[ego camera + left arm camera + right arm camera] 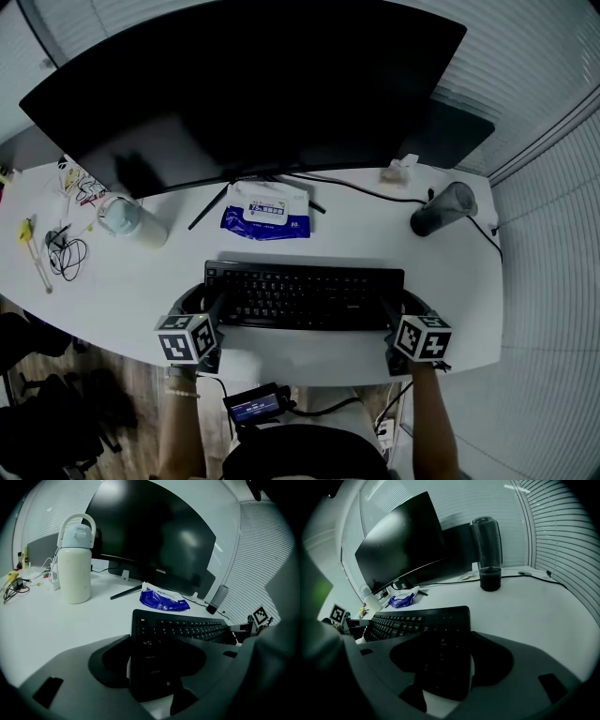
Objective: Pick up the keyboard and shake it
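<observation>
On keyboard (187, 630): "Caps Lock", "Shift" legends

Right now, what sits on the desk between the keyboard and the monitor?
A blue wipes pack lies between keyboard and monitor; the head view shows it.

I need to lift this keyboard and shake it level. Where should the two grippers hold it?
Take the two short ends, left gripper on the left end, right gripper on the right, coming from its front edge, jaws spanning front to back. The keyboard is long, thin and lies flat, so end grips should balance it. Both ends sit between open jaws.
</observation>
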Demonstrator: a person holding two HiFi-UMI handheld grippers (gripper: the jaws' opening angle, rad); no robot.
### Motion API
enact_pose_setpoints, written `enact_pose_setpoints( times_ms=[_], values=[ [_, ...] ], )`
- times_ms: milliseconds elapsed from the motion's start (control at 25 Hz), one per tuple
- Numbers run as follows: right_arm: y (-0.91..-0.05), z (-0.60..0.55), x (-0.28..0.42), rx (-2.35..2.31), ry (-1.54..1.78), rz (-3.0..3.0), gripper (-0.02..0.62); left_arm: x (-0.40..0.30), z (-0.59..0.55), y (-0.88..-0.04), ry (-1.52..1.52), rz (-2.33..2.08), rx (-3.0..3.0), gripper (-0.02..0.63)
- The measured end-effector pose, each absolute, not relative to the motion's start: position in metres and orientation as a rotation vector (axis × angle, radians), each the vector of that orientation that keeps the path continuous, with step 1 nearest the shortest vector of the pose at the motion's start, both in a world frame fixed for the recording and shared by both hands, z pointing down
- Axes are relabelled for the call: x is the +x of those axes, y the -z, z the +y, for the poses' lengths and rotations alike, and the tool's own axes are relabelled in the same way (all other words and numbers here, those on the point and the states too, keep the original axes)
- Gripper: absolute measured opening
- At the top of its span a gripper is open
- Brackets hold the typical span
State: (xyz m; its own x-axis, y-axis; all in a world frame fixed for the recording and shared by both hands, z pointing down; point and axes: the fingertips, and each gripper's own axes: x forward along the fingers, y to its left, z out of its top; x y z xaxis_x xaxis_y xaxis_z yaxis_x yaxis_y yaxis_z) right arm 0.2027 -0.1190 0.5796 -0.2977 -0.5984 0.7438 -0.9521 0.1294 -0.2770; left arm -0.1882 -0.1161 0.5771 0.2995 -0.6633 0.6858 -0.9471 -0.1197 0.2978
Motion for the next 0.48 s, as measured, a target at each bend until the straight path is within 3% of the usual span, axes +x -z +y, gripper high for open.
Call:
enact_pose_setpoints(
  times_ms=[480],
  values=[
    [-0.5811,-0.1207,0.2025,1.545,-1.029,-1.929,0.278,-0.1884,-0.117,-0.5782,-0.516,-1.466,1.86,0.236]
  ],
)
